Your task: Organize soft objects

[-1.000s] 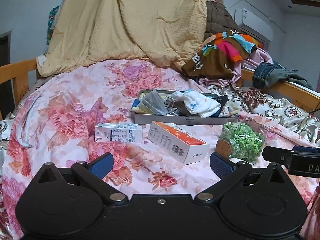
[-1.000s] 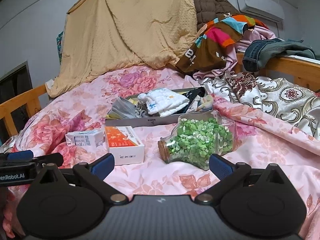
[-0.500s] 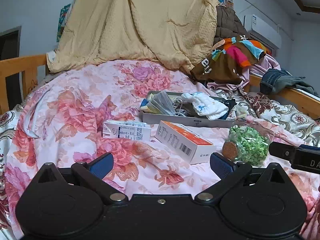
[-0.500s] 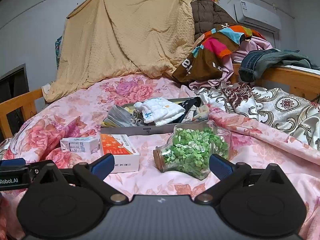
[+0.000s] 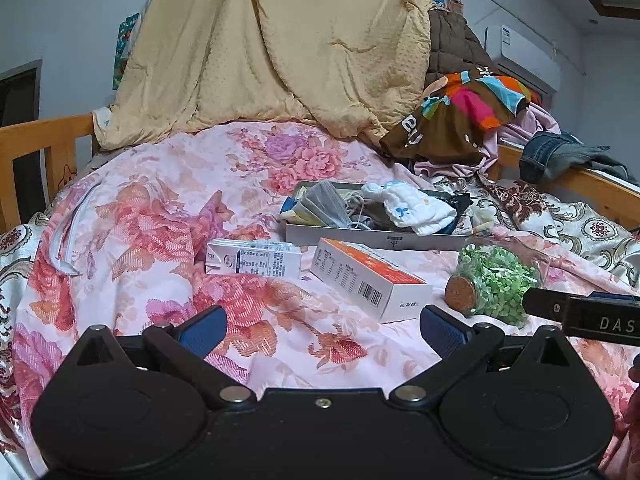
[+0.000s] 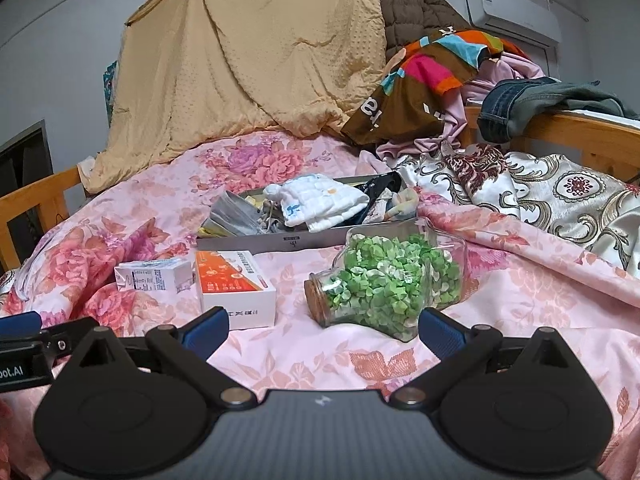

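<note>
Shallow grey tray (image 5: 372, 236) contents overlap: white quilted cloth (image 5: 412, 210) covers dark items beneath, unidentifiable. Small print on white-blue carton (image 5: 253, 263) and orange-white box (image 5: 370, 278) unreadable. Other gripper's black body (image 5: 588, 314) cut off at right edge; its fingers unseen.

left wrist: low, facing bed (image 5: 168, 208) | right wrist: beside it | shared: tray (image 5: 372, 236) (image 6: 280, 242), jar (image 5: 496, 284) (image 6: 384, 280)

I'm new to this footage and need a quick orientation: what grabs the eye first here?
A glass jar packed with green bits lies on its side on the pink floral bedspread, just ahead of the open right gripper. Behind it a grey tray holds a white cloth. A tan quilt hangs across the back.
</note>
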`<act>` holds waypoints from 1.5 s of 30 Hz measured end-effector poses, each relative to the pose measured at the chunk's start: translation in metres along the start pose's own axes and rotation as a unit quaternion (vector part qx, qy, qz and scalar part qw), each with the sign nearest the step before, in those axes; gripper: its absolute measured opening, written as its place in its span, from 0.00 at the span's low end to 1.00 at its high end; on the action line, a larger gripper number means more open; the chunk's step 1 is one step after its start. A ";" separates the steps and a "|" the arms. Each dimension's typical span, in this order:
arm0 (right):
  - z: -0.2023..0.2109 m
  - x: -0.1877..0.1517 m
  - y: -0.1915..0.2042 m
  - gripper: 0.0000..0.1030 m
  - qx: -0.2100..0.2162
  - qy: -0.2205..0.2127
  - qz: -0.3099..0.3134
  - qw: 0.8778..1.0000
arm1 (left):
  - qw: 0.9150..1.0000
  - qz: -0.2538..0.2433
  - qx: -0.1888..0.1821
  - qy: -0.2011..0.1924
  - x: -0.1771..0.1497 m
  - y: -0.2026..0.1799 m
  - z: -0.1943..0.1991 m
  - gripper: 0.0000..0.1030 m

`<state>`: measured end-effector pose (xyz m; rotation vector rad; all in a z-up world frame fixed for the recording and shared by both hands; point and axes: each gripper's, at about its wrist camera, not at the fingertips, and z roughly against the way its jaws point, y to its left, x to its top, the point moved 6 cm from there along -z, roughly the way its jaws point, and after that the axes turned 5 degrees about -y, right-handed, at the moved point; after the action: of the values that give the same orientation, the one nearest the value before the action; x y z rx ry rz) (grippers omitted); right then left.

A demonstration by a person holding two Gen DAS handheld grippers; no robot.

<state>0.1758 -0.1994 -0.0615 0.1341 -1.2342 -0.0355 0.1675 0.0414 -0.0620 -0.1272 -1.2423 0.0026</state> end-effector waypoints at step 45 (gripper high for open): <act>-0.005 -0.005 0.007 1.00 0.001 0.014 0.022 1.000 | 0.999 0.033 0.023 0.021 -0.007 0.012 -0.008 0.99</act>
<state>0.1789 -0.1918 -0.0666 0.1094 -1.2098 0.0067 0.1731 0.0524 -0.0724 -0.1270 -1.1949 0.0852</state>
